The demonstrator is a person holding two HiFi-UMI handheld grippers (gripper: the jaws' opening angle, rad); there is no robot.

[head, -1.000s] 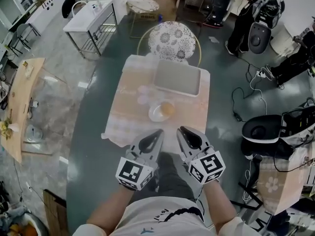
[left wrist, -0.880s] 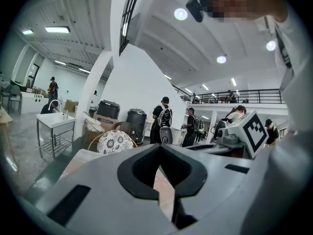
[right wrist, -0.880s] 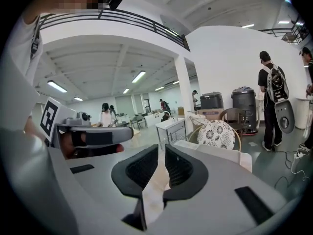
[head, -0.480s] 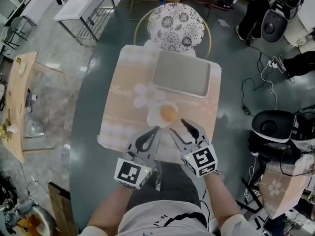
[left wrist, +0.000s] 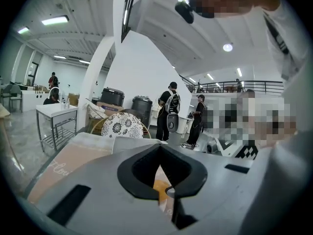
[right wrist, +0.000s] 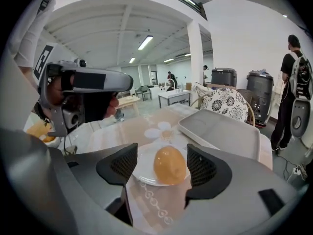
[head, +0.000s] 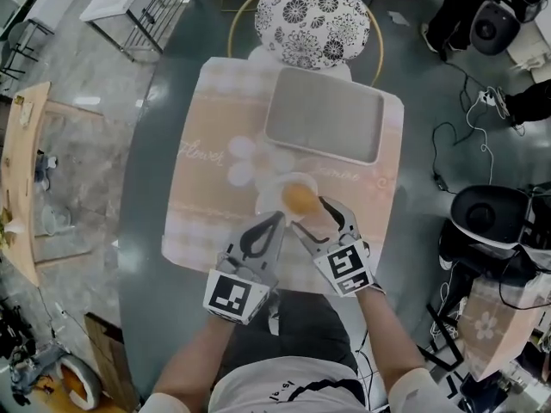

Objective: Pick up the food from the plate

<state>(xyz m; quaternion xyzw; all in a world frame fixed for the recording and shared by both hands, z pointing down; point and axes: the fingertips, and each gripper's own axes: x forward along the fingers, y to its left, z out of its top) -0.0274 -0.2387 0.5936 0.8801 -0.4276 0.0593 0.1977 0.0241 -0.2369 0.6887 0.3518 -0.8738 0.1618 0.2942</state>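
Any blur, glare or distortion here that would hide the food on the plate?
Head view: evenly lit, sharp, edges bent by the wide lens; food clear on the plate. Right gripper view: heavy fisheye, black corners, food sharp at centre. Left gripper view: same fisheye, mosaic patches at right, left tongs cover most of the food.

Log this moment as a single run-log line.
phase: approach | right gripper: open, jaws just been opening, food ahead between them, untouched | left gripper: shut, empty, near plate | food: on plate
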